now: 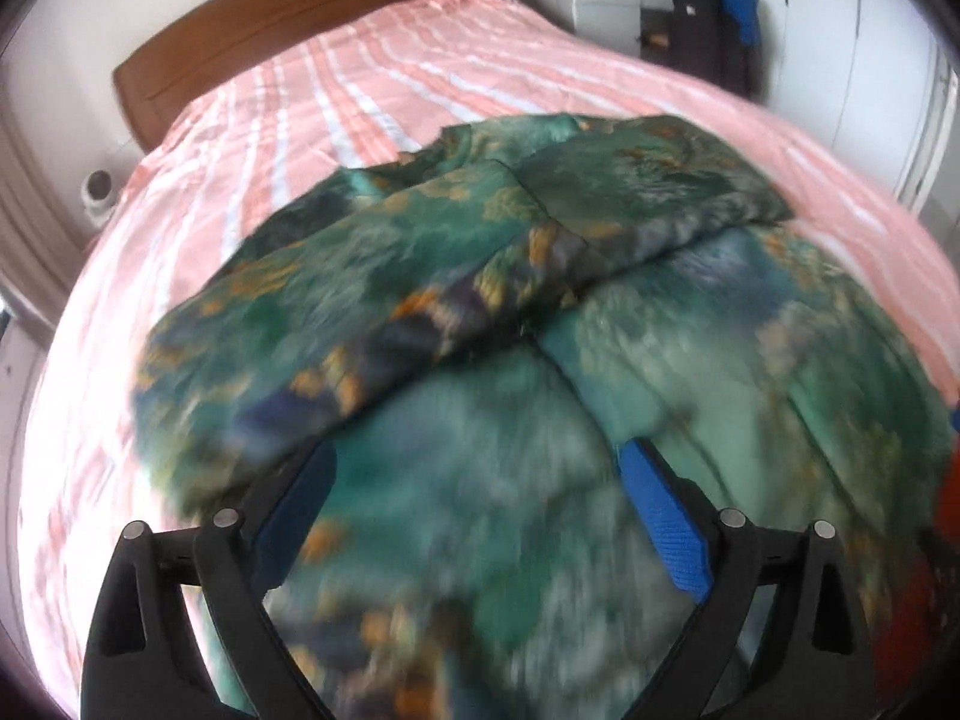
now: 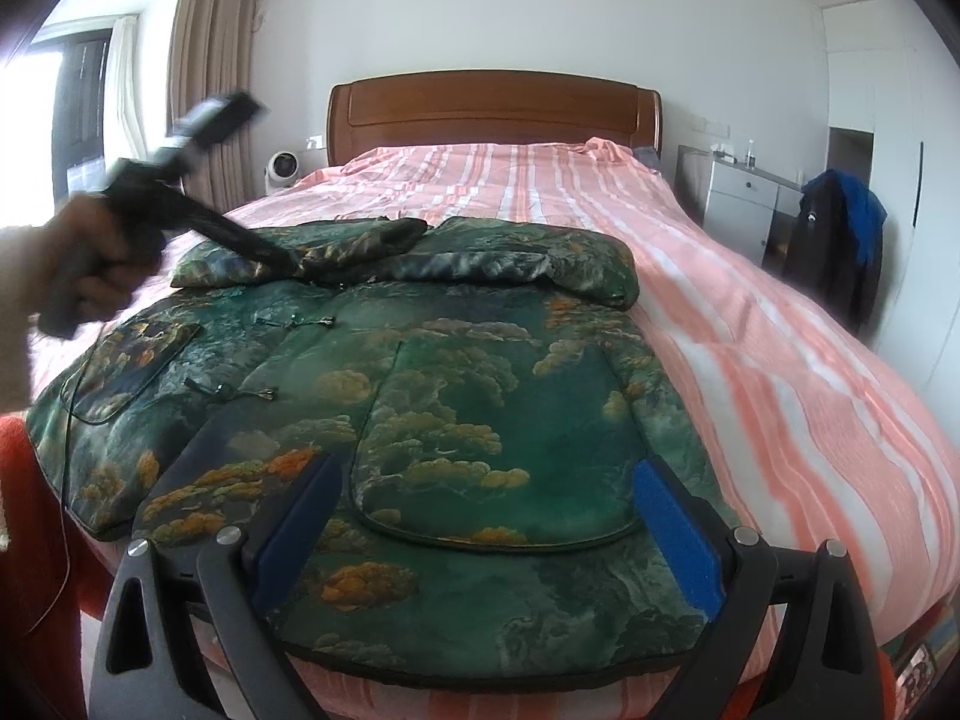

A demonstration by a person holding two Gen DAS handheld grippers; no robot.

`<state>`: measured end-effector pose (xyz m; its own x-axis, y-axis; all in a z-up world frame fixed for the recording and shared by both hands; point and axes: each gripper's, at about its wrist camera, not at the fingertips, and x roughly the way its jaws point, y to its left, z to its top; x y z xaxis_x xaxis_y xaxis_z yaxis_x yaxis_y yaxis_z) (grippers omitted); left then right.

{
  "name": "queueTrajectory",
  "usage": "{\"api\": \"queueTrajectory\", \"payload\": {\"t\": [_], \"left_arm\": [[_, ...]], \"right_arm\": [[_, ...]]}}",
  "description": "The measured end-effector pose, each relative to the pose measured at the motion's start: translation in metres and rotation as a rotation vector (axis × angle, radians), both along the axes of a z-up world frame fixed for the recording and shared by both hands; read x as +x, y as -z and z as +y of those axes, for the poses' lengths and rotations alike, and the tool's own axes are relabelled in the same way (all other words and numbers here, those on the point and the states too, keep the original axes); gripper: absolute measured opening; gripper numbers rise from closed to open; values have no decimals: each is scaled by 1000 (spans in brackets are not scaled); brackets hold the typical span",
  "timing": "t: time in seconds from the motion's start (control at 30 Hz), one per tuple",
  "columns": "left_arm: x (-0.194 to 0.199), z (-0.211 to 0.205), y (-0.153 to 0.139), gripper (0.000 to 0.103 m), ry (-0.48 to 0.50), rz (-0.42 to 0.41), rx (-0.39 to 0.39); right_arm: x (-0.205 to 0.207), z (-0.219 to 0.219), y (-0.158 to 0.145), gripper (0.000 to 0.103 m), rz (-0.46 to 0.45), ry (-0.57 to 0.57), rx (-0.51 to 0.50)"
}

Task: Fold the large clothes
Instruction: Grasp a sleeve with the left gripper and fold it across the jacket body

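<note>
On the bed (image 2: 750,324), near its foot, lies a padded jacket (image 2: 480,396), spread flat with both sleeves (image 2: 456,261) folded across its upper part so the body makes a tidy block for the next fold.

Left gripper (image 1: 474,498): fingers spread wide, nothing between them, hovering just over the jacket; that view is blurred. From the right wrist view its tips sit at the sleeve overlap, but whether they touch cloth cannot be told.

Right gripper (image 2: 486,516): also spread, empty, poised above the hem (image 2: 480,669), probably to lift the bottom edge.

Jacket is quilted, satin-sheened, green with orange cloud and tree print, dark piping, patch pockets (image 2: 498,450), small frog fasteners. Bedcover is pink with white stripes, soft and slightly rumpled. Wooden headboard (image 2: 492,114) stands behind.
</note>
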<state>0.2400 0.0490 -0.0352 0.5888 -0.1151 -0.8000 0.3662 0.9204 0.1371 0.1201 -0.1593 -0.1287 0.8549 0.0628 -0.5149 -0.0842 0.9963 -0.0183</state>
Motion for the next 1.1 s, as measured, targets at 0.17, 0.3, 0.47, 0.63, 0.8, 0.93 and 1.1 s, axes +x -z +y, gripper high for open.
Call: {"api": "queueTrajectory", "payload": {"t": [0.17, 0.3, 0.47, 0.63, 0.8, 0.93, 1.1], "left_arm": [[-36, 44, -27, 97, -71, -7, 75], [-57, 79, -54, 97, -117, -42, 520], [-82, 118, -85, 102, -172, -82, 710], [-81, 99, -48, 102, -205, -83, 243], [-82, 60, 24, 102, -269, -67, -128], [-92, 39, 57, 102, -332, -44, -250], [-109, 42, 56, 102, -339, -94, -210]], "right_arm": [[-1, 2, -2, 97, -6, -6, -6], [-1, 1, -2, 97, -9, -4, -1], [2, 2, -1, 97, 6, -8, 11], [0, 6, -2, 97, -1, -14, -9], [-5, 9, -2, 97, -11, -2, -36], [-4, 9, 0, 97, 1, 18, -50], [-1, 16, 4, 97, 15, 6, -72]]}}
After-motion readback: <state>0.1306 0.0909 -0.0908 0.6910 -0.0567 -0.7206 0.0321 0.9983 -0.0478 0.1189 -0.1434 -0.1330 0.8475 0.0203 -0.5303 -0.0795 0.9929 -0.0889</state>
